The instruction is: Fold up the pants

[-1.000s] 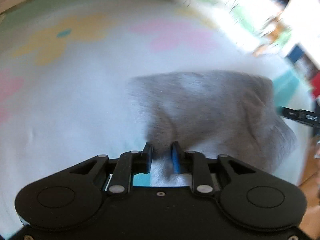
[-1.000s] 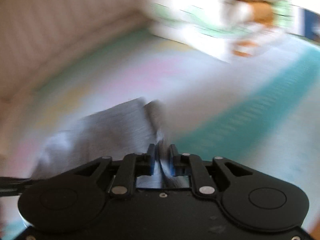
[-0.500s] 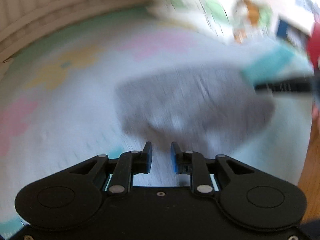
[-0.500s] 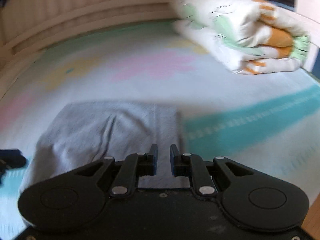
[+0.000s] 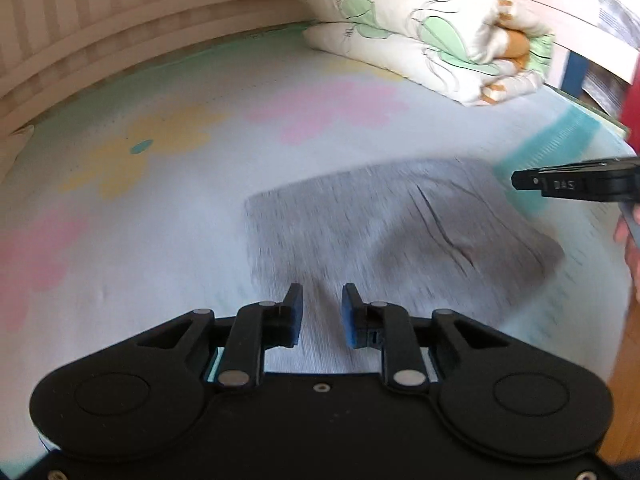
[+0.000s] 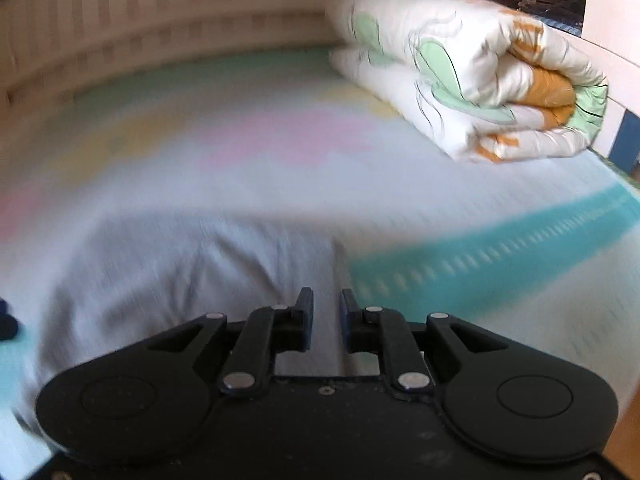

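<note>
left gripper (image 5: pixel 320 312) fingers spread | right gripper (image 6: pixel 326 322) fingers spread, "DAS" label | pants (image 5: pixel 400 232) folded

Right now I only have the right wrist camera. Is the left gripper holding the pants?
Observer: No. The left gripper is open with nothing between its fingers. The folded grey pants lie on the bed ahead of its tips.
Operator: Is the fold flat on that side?
Observer: Not quite. A dark crease runs across the top layer, in the right half.
Operator: Where does my gripper sit, seen from there?
Observer: The right gripper shows side-on by the pants' far right corner, near the teal stripe of the sheet.
</note>
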{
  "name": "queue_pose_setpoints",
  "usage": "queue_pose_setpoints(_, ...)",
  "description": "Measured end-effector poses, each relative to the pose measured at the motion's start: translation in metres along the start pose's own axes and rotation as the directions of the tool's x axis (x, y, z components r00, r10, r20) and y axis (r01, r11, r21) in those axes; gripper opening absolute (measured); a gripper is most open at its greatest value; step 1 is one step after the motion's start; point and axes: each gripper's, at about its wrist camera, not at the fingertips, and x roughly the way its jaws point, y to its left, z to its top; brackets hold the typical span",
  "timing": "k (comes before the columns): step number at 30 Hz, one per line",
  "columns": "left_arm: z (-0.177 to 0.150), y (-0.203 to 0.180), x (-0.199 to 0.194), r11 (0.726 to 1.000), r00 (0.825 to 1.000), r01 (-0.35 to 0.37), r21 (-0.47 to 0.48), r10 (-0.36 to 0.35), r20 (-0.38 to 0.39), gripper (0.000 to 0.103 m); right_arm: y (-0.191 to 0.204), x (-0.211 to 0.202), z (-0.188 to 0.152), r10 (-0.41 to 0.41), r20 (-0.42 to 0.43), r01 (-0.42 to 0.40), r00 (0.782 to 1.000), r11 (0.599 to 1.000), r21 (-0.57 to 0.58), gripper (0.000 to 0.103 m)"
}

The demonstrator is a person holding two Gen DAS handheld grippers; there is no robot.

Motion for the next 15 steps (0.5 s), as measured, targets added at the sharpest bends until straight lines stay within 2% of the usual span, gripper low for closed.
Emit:
queue_pose_setpoints(2, 0.011, 0.003, 0.025, 0.999, 0.999, -0.024, -0.037, 0.023, -0.022, 0.032, 0.003, 0.013, 0.012, 0.033, 0.019, -0.034, 0.999, 0.999, 0.038, 0.015)
queue_pose_setpoints(5, 0.014, 0.010, 0.058, 0.996, 0.997, -0.043, -0.073, 0.038, -0.070, 0.032, 0.010, 0.039, 0.022, 0.019, 0.007, -0.019, 1.000, 0.999, 0.048, 0.015)
queue_pose_setpoints(8, 0.002, 0.017, 0.079, 0.993, 0.988, -0.043, -0.108, 0.026, -0.151, 0.032, 0.012, 0.081, 0.019, -0.044, -0.117, 0.049, 0.992, 0.998, 0.039, 0.015)
queue_pose_setpoints(9, 0.000, 0.018, 0.082, 0.993, 0.988, -0.039, -0.116, 0.020, -0.154, 0.032, 0.009, 0.095, 0.013, -0.054, -0.157, 0.061, 0.986, 0.997, 0.046, 0.015)
queue_pose_setpoints(12, 0.001, 0.020, 0.075, 0.989, 0.989, -0.044, -0.139, 0.024, -0.148, 0.032, -0.001, 0.096, 0.009, -0.021, -0.141, 0.036, 0.990, 0.994, 0.099, 0.015)
queue_pose_setpoints(15, 0.006, 0.023, 0.059, 0.983, 0.990, -0.055, -0.173, 0.032, -0.134, 0.032, -0.008, 0.076, 0.016, -0.045, -0.107, 0.057, 0.993, 0.992, 0.109, 0.017)
